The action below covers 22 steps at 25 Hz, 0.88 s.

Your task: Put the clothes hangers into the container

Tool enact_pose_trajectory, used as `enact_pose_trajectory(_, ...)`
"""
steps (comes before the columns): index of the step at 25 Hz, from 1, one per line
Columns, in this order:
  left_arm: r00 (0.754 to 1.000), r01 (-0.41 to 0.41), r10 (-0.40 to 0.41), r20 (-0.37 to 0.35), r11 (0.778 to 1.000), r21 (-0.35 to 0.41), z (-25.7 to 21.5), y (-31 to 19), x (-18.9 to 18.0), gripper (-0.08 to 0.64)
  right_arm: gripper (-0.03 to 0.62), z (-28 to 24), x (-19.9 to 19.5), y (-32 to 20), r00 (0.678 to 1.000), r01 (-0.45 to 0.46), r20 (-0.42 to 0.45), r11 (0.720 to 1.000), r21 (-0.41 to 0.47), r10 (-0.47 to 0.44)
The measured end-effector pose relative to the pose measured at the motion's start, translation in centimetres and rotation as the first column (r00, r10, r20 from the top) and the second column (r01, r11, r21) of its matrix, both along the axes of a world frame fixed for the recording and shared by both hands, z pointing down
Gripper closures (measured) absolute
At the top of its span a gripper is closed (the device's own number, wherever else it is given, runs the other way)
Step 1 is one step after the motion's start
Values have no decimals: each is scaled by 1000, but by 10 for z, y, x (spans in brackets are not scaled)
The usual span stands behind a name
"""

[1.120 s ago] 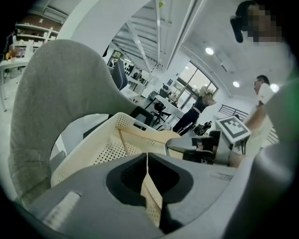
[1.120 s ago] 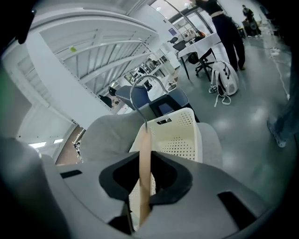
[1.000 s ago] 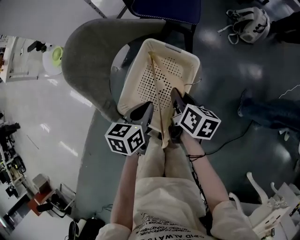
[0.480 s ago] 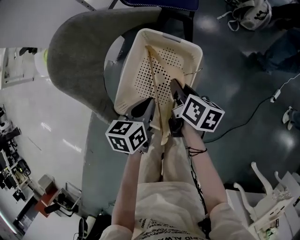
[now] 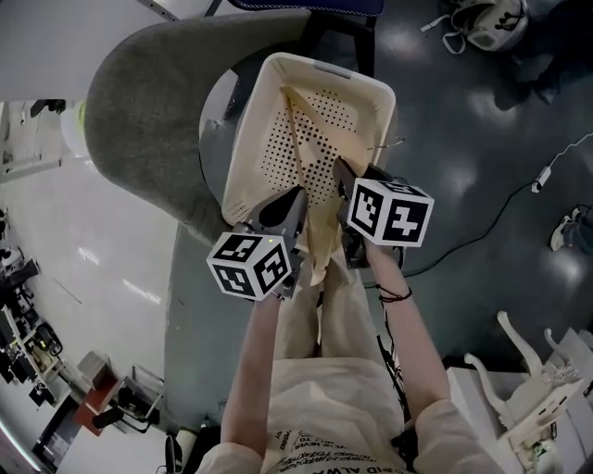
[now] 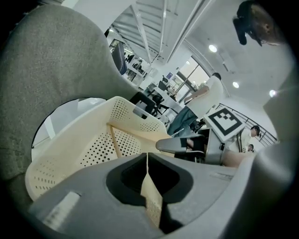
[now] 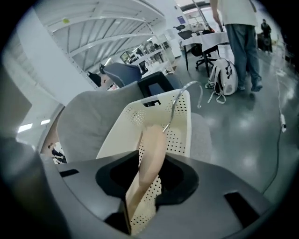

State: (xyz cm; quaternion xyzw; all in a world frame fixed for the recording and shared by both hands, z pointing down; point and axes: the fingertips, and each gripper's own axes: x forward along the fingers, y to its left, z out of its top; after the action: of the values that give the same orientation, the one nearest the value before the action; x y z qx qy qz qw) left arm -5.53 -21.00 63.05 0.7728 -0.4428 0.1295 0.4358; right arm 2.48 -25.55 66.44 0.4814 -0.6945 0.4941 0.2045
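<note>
A wooden clothes hanger (image 5: 318, 248) with a metal hook (image 5: 384, 145) hangs over the near end of a cream perforated basket (image 5: 243, 157), one arm reaching down inside it. My left gripper (image 5: 289, 205) is shut on the hanger's thin edge (image 6: 150, 196). My right gripper (image 5: 341, 176) has the hanger's broad wooden part (image 7: 150, 154) between its jaws. They are opening, and a gap shows beside the wood. The hook (image 7: 179, 99) curves up over the basket's far rim (image 7: 187, 121). The left gripper view shows the right gripper (image 6: 180, 144) close alongside.
The basket sits on a small round table (image 5: 215, 111) against a grey curved chair (image 5: 139, 102). A backpack (image 5: 482, 18) and a cable (image 5: 491, 231) lie on the dark floor to the right. White furniture (image 5: 528, 398) stands at the lower right. A person (image 7: 238, 37) stands beyond.
Both grippers and the hanger have edged towards the basket. The right gripper's marker cube has turned, and its jaws stand wider round the hanger.
</note>
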Motion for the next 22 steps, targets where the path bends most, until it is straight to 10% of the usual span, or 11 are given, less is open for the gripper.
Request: enact_pose_trajectory(22,1000,-4,4,8,1000,2,2,-3,-9,534,328,0,4,2,905,75,-424,995,73,-38)
